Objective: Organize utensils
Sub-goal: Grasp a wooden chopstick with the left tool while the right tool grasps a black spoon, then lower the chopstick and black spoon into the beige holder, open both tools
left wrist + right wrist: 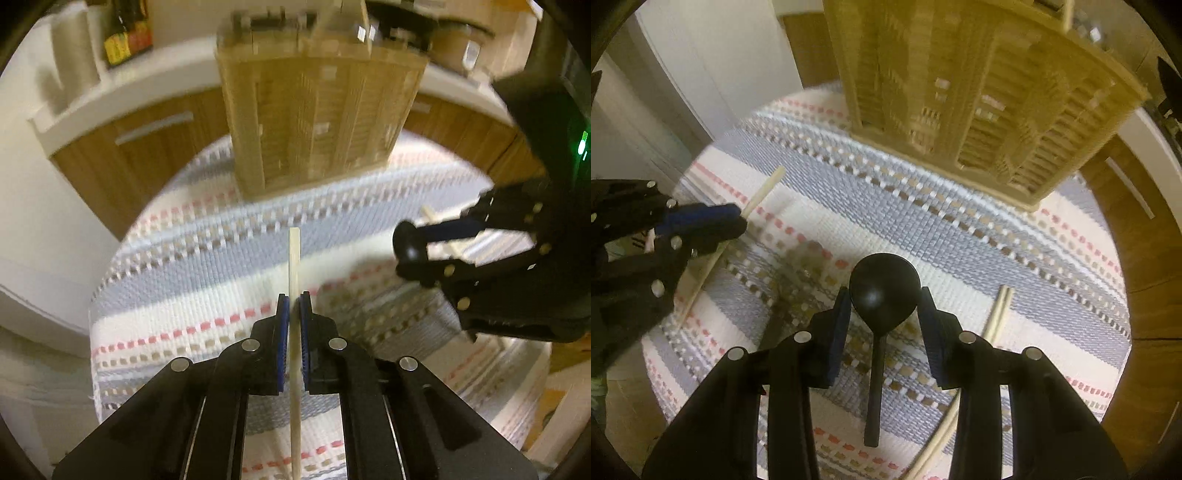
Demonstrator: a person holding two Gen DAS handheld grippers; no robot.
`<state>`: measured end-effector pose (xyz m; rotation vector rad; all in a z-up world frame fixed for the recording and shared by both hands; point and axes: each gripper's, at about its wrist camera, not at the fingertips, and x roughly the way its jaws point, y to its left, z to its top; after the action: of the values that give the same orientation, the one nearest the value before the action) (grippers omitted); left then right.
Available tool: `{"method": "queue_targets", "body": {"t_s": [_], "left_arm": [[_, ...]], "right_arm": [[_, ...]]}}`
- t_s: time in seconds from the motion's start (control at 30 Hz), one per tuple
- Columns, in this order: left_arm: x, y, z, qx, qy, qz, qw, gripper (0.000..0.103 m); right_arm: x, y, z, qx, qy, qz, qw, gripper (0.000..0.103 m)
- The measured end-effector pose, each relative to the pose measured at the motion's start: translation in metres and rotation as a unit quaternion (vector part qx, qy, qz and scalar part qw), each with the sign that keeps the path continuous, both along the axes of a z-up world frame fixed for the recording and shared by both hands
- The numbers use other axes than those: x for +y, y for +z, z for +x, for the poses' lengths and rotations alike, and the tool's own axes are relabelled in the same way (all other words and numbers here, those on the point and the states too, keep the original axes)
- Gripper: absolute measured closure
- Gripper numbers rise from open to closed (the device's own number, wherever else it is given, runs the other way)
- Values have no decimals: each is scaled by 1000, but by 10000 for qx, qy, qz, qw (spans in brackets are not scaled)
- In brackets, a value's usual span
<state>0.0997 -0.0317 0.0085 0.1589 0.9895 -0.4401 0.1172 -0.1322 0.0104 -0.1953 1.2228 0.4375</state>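
My left gripper (294, 301) is shut on a pale wooden chopstick (294, 258) that points up toward the wooden utensil holder (317, 122). It also shows at the left of the right wrist view (738, 218), with the chopstick (764, 190) sticking out. My right gripper (884, 299) holds a black spoon (884, 282) by the sides of its bowl, handle hanging down above the striped mat (942, 236). It also shows in the left wrist view (410, 247). A pair of chopsticks (999, 314) lies on the mat to the right. The holder (979, 96) stands at the mat's far side.
The round table with the striped mat (207, 258) stands before a white counter with wooden cabinet doors (147, 140). A paper roll (74, 55) and a dark bottle (125, 33) stand on the counter at left.
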Motion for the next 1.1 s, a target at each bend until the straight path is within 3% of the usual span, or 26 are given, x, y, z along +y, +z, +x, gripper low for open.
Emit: {"method": "queue_targets", "body": {"t_s": [0.23,0.4,0.7,0.9,1.1], "left_arm": [[12,61,-13,-863,99,-697,9938,99],[16,107,-10,-1559,177,-1213,9801,99],[11,176,6,-2753,379,-1625,9468,99],[16,192,30,-3322,708,-2026,9185,99],[20,188,61,-3708,1134,-2226,8945,99]], "right_arm": [[-28,49,-15,-673,-34,462,9967,69],[-42,92,-20,-1184,-93,765,9900,69],[-74,178,-9,-2349,-460,1234,9631,69],[-91,200,15,-2905,-812,1370,9435,69],[-112,206,40,-3582,-1213,1567,9124,69]]}}
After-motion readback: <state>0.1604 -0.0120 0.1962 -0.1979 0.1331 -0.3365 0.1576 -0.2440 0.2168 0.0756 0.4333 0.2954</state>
